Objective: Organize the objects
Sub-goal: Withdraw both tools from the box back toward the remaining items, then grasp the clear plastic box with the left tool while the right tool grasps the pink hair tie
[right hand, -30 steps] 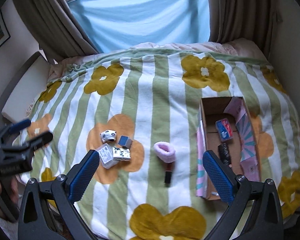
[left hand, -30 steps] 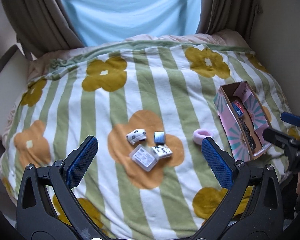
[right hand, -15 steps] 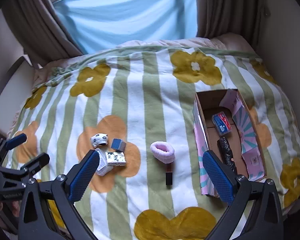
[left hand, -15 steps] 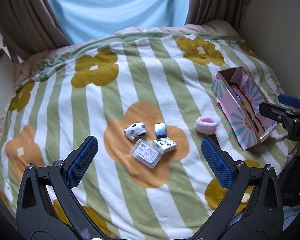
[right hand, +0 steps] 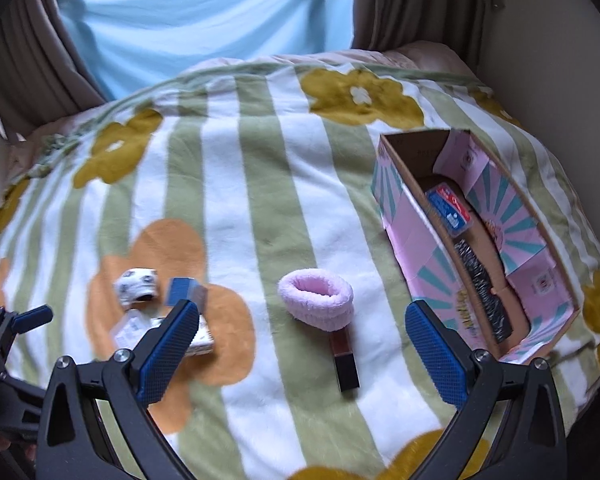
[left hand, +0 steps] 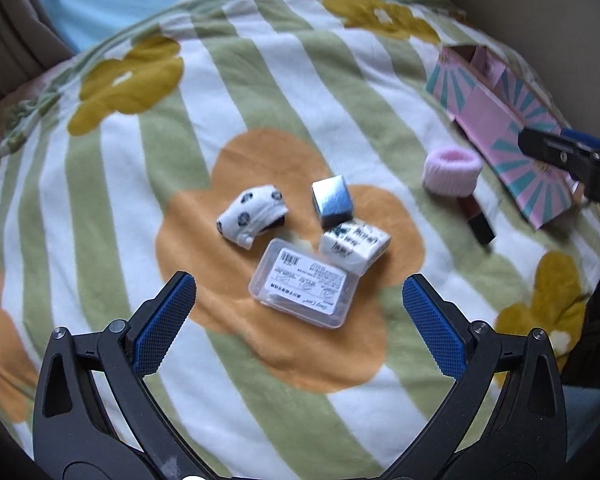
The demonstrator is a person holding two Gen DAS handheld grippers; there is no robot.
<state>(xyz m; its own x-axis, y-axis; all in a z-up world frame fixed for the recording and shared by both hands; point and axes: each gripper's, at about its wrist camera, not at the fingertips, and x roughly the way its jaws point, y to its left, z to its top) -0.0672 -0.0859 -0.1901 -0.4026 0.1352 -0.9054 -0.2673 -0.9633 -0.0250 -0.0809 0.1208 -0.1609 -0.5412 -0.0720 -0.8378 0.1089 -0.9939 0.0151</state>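
Note:
My left gripper is open and empty, just short of a clear plastic case with a white label. Behind the case lie a printed white packet, a small blue-silver box and a rolled spotted sock. My right gripper is open and empty above a pink hair band and a dark lipstick tube. The pink cardboard box to the right holds a blue card pack and a dark comb-like item. The box also shows in the left wrist view.
Everything lies on a soft striped flower blanket over a bed. Curtains hang behind it, and a wall runs close along the right side. The right gripper's tip shows in the left wrist view.
Both grippers have moved down and forward toward the bed. The left one has closed in on the clear case, the right one on the pink band and lipstick. Nothing was picked up.

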